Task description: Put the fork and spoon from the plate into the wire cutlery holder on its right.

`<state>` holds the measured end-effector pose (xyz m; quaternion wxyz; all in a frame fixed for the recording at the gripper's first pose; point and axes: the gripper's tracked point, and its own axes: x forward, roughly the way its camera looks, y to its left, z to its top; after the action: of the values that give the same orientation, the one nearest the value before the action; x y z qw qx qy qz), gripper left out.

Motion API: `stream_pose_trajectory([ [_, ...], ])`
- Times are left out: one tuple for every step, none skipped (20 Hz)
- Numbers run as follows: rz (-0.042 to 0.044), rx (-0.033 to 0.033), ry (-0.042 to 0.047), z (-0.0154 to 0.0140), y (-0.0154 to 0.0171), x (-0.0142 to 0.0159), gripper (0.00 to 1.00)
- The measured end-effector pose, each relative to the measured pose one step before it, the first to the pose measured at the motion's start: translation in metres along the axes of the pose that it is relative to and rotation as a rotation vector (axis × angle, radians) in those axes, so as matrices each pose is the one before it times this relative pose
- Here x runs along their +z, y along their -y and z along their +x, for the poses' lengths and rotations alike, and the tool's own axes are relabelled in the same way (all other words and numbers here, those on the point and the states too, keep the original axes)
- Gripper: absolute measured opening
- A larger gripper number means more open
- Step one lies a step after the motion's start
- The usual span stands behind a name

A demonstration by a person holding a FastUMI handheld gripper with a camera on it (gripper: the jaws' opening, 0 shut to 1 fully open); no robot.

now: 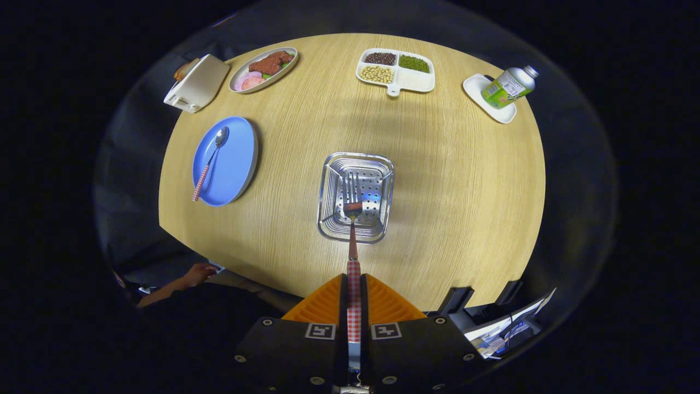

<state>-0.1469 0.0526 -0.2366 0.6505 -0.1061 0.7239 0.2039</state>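
Note:
My gripper (354, 284) is shut on the red-checked handle of the fork (353, 241), held high above the table. The fork points straight ahead, its tines hanging over the inside of the perforated metal cutlery holder (334, 164), which stands just beyond my orange fingers (322, 303). To the left of the holder lies the blue plate (235, 164). On that plate rests the spoon (209, 161), bowl away from me, checked handle toward the plate's near rim.
Along the round wooden table's (465, 180) far side stand a white toaster (196, 83), an oval dish of meat (264, 68), a divided dish of beans (396, 71) and a bottle on a small tray (508, 87). A person's hand (198, 273) shows near left.

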Motion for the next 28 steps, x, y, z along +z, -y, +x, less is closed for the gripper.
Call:
stream_pose_trajectory([
  [0.008, 0.00472, -0.01461, 0.00151, 0.00096, 0.00315, 0.1],
  [-0.0012, 0.00914, -0.01453, 0.00171, 0.00062, 0.00312, 0.1],
  [0.00406, 0.00321, -0.01669, 0.00246, 0.00005, 0.00182, 0.1],
  [0.00274, 0.00143, -0.01868, 0.00236, 0.00157, 0.00151, 0.1],
  [0.00234, 0.00428, -0.01976, 0.00255, 0.00018, 0.0013, 0.1],
  [0.00408, 0.00238, -0.01786, 0.00327, 0.00018, 0.0013, 0.1],
  [0.0022, 0.00198, -0.01422, 0.00205, 0.00099, 0.0023, 0.1],
  [0.00445, 0.00323, -0.01053, 0.00126, 0.00004, 0.00212, 0.1],
  [0.00595, 0.00114, -0.00835, 0.00093, 0.00056, 0.00291, 0.1],
  [0.00638, 0.00067, 0.00217, 0.00101, 0.00041, 0.0036, 0.11],
  [0.0111, 0.00101, 0.00407, 0.00117, 0.00008, 0.00315, 0.12],
  [0.00992, 0.00764, -0.00064, 0.00049, -0.00222, 0.00144, 0.12],
  [0.00519, 0.00543, 0.00583, -0.00124, -0.00102, 0.00146, 0.13],
  [0.00895, 0.00261, 0.01349, -0.00156, -0.00079, 0.00307, 0.13],
  [0.00745, 0.00085, 0.02054, -0.00166, 0.00017, 0.00315, 0.13],
  [0.01643, 0.00498, 0.03013, -0.00218, -0.00102, 0.00502, 0.14],
  [0.0196, 0.01088, 0.0306, -0.00214, -0.00343, 0.0044, 0.13],
  [0.02428, 0.00782, 0.03366, -0.00388, -0.0028, 0.00456, 0.12],
  [0.01268, 0.01293, 0.04398, -0.00374, -0.00406, 0.00661, 0.12],
  [0.00458, -0.00043, 0.04472, -0.0036, -0.0013, 0.00547, 0.15],
  [-0.00298, -0.00712, 0.04086, -0.00397, -0.00103, 0.00319, 0.16],
  [0.00127, -0.00759, 0.03716, -0.00397, -0.00164, 0.00337, 0.22],
  [0.00775, 0.00169, 0.03051, -0.00419, -0.00397, 0.00202, 0.24],
  [0.01218, 0.00533, 0.02479, -0.00359, -0.00486, 0.00118, 0.3],
  [0.00886, 0.00301, 0.02572, -0.00223, -0.00503, 0.00136, 0.33],
  [0.00169, 0.00012, 0.0282, -0.00121, -0.00349, 0.0014, 0.38],
  [0.00383, 0.00117, 0.02727, -0.00243, -0.00374, 0.00166, 0.4],
  [-0.00543, 0.00876, 0.02059, 0.0011, -0.00588, 0.00011, 0.44],
])
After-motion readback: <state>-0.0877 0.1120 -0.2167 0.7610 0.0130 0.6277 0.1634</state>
